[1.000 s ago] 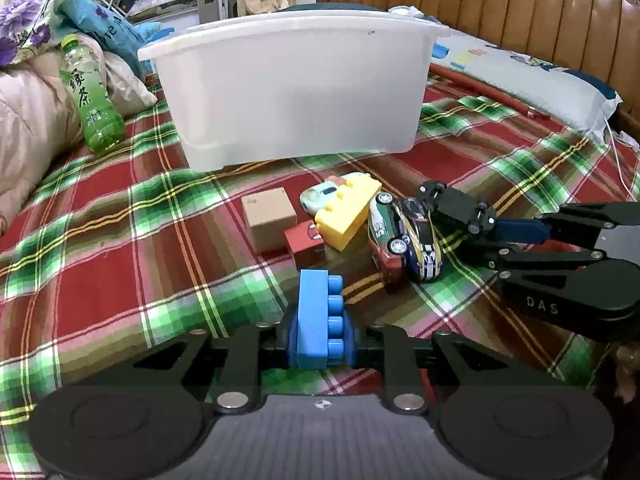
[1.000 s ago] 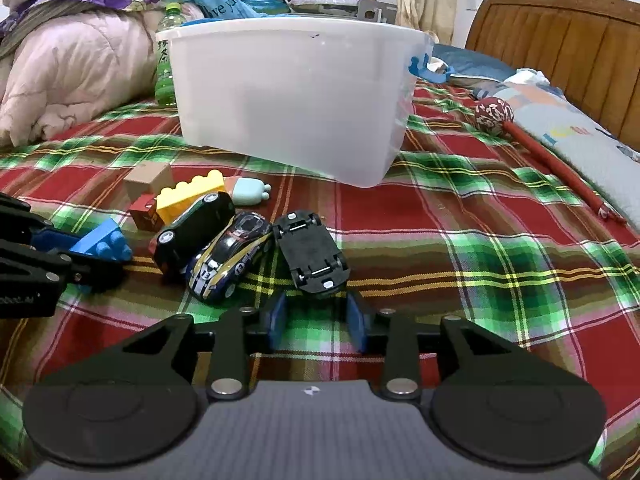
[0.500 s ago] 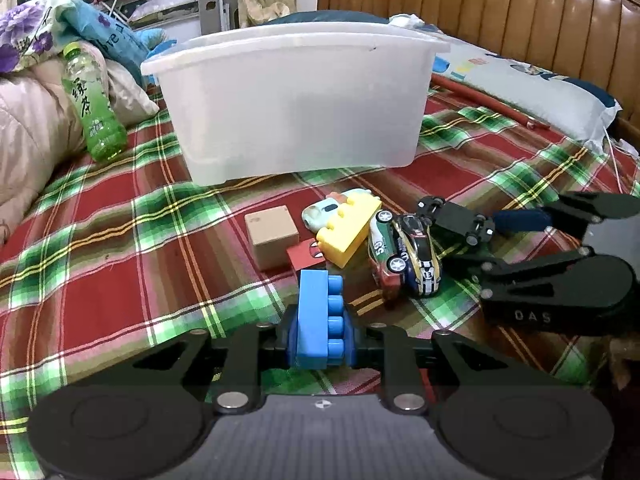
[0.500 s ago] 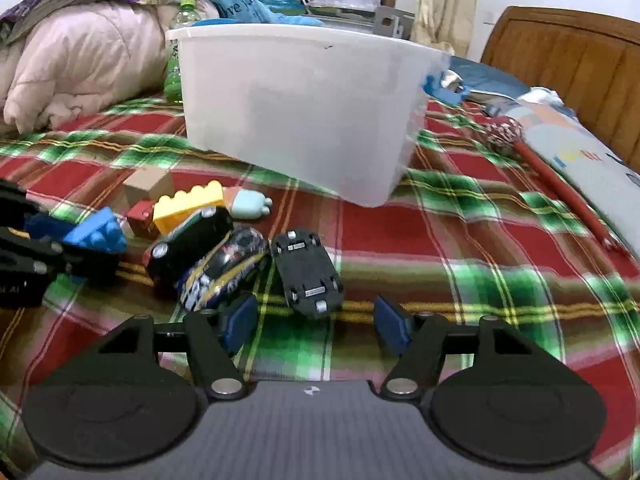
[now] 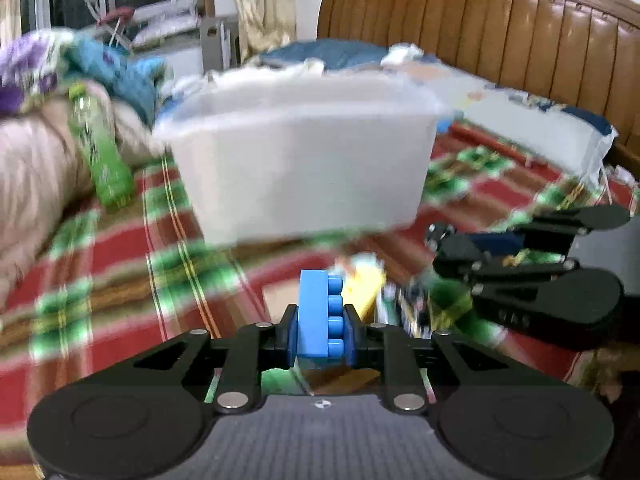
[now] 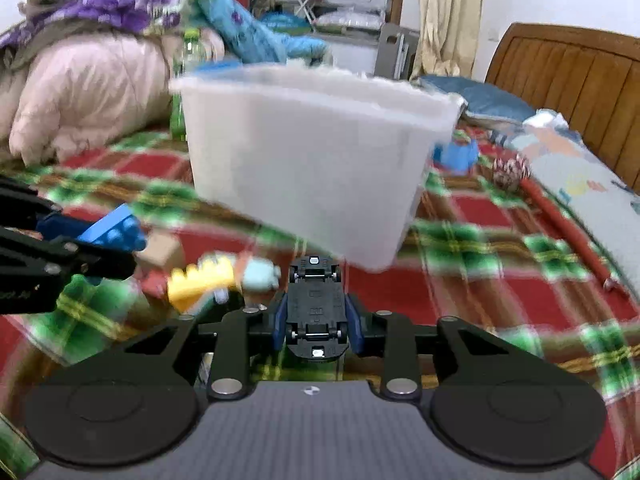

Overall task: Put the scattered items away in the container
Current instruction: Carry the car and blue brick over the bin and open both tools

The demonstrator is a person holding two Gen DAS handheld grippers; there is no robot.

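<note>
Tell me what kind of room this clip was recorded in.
Almost certainly a bedroom: the work surface is a bed with a red-green plaid bedspread, a padded wooden headboard behind it, and a pillow plus a bunched pink quilt at the edges.

No readable text anywhere. Label on the green plastic drink bottle too blurred to read. Faint marks on the black right tool and left tool bodies, illegible from motion blur.
</note>
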